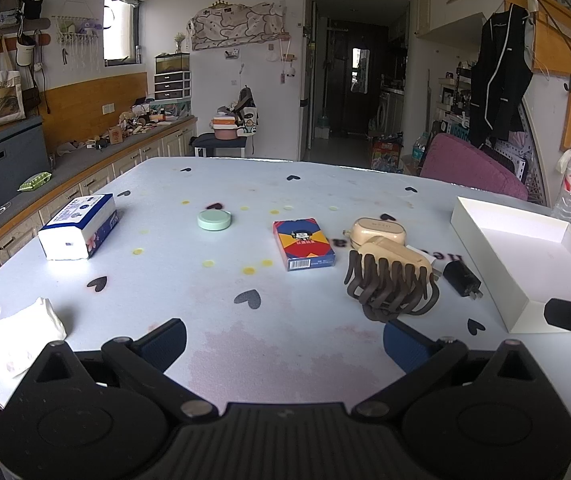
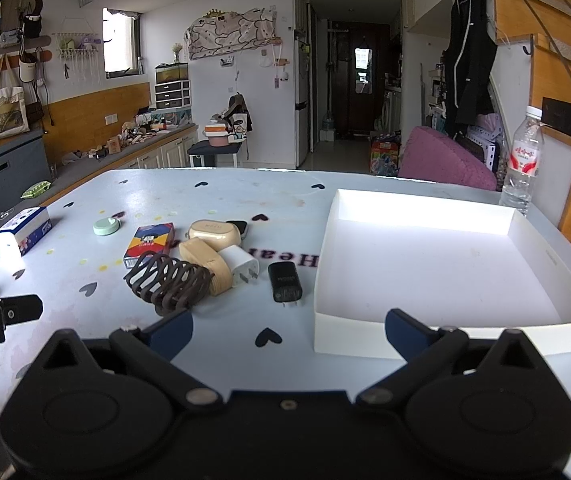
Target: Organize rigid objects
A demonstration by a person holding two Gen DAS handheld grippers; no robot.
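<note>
Nothing is sorted yet — the white tray sits bare, while the hair claw, chargers and card box crowd the surface beside it. Both tongs — left tongs, right tongs — gape wide, holding nothing.

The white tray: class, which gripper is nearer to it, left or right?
Right. The right gripper hovers at the white tray's near wall; the left gripper sits further left, beyond the brown hair claw.

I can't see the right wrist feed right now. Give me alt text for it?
The open right hand-held gripper hovers over a table, holding nothing, with an empty white tray ahead to its right. Left of the tray lie a black charger, white charger, brown hair claw, two beige cases and a card box.
</note>
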